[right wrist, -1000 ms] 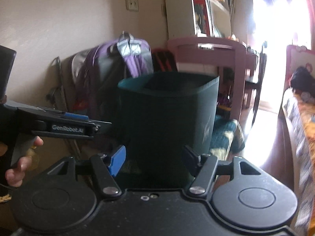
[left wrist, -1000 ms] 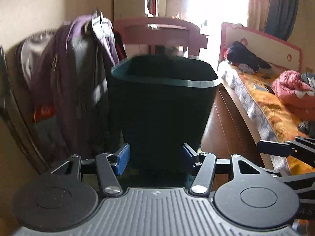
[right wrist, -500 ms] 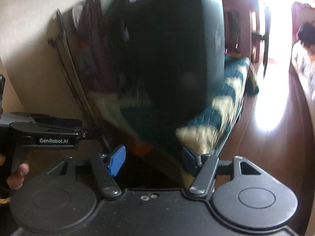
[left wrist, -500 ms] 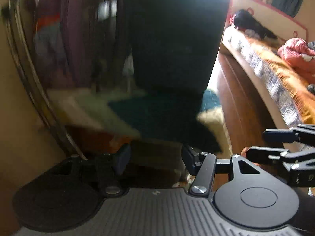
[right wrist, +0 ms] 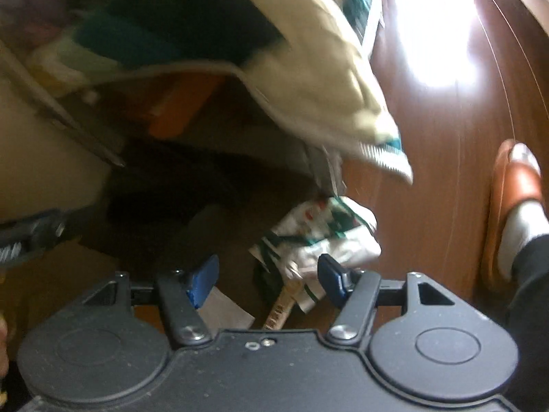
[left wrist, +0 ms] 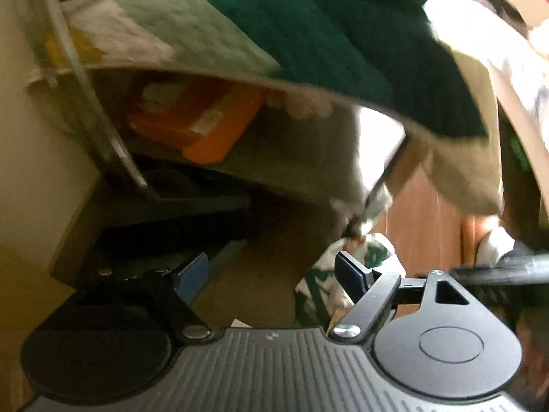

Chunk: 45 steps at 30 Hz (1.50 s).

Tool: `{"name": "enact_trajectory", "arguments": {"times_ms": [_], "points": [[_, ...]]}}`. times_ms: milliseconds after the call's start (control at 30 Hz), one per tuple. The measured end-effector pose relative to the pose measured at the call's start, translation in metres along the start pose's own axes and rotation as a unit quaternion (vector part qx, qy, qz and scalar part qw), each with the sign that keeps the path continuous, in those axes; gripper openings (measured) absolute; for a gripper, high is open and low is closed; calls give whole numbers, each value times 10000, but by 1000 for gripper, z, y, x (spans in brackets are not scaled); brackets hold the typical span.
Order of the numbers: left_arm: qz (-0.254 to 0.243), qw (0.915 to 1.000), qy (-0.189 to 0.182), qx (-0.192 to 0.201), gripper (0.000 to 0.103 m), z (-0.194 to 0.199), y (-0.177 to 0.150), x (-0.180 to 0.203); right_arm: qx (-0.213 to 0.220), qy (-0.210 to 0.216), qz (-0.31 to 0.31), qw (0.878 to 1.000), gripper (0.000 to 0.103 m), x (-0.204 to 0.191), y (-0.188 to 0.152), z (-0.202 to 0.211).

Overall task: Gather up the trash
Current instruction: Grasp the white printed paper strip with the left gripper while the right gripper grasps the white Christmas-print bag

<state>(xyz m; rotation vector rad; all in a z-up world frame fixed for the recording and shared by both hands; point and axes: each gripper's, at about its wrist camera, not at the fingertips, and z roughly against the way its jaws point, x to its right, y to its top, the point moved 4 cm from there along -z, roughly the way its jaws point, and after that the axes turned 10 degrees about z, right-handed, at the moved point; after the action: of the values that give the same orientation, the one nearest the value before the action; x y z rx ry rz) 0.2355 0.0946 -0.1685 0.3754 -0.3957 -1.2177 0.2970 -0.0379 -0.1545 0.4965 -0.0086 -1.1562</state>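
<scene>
A crumpled white-and-green wrapper lies on the wooden floor under the edge of a hanging green-and-cream cloth. It also shows in the left wrist view. My right gripper is open and empty, close above the wrapper, which lies between its fingers toward the right one. A flat paper scrap and a thin printed strip lie beside the wrapper. My left gripper is open and empty, with the wrapper just by its right finger. Both views are blurred.
An orange box sits on a shelf under the cloth. A dark metal frame leg slants down at the left by the beige wall. A foot in an orange slipper stands on the floor at the right.
Both grippers have tilted and dropped from facing the dark green bin down to the floor under the cloth. The bin has left both views and the wrapper has come into view.
</scene>
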Motion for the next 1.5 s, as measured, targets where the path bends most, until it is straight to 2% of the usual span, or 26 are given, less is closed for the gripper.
{"name": "enact_trajectory", "arguments": {"times_ms": [67,133,300,400,467,667,800,967,1167,1200,1267,1300,1333,1367,1433,1500], "points": [[-295,9995,-22,-131,81,-19,-13,7,-278,-138,-272,9992,63,7,-2,-24],[-422,9982,-86,-420,81,-42,-28,15,-512,-185,-646,9964,63,15,-4,-47],[-617,9941,-97,-892,81,-84,-65,34,-768,-372,-923,9921,63,29,-3,-89],[-979,9879,129,-1193,81,-115,-88,44,-908,-441,-1045,9894,63,35,-7,-112],[-1120,9831,149,-1438,81,-134,-101,47,-1029,-492,-1159,9867,63,41,-9,-126],[-1146,9731,80,-1997,81,-177,-134,46,-1140,-589,-1616,9785,63,58,-11,-155],[-1418,9676,-86,-2089,81,-188,-149,56,-1111,-577,-1878,9742,63,67,-11,-163],[-1617,9613,-157,-2225,80,-197,-166,64,-1156,-710,-1922,9719,63,69,-12,-172],[-1787,9604,-156,-2131,74,-203,-169,68,-1255,-832,-1663,9745,61,65,-14,-183],[-1793,9608,-151,-2108,72,-202,-168,68,-1253,-851,-1623,9750,56,63,-14,-183],[-1815,9620,-167,-2033,56,-199,-165,69,-1278,-897,-1550,9755,51,62,-14,-183],[-1825,9622,-183,-2015,51,-198,-162,70,-1275,-902,-1515,9760,42,62,-14,-183],[-1838,9622,-198,-2001,39,-197,-161,71,-1285,-911,-1479,9764,37,62,-15,-183],[-1836,9622,-209,-1999,27,-197,-160,72,-1294,-924,-1459,9764,37,61,-16,-183],[-1782,9625,-178,-2038,23,-196,-159,74,-1282,-934,-1414,9772,20,60,-16,-181],[-1690,9632,-227,-2078,21,-193,-157,72,-1263,-951,-1332,9784,9,56,-17,-182]]}}
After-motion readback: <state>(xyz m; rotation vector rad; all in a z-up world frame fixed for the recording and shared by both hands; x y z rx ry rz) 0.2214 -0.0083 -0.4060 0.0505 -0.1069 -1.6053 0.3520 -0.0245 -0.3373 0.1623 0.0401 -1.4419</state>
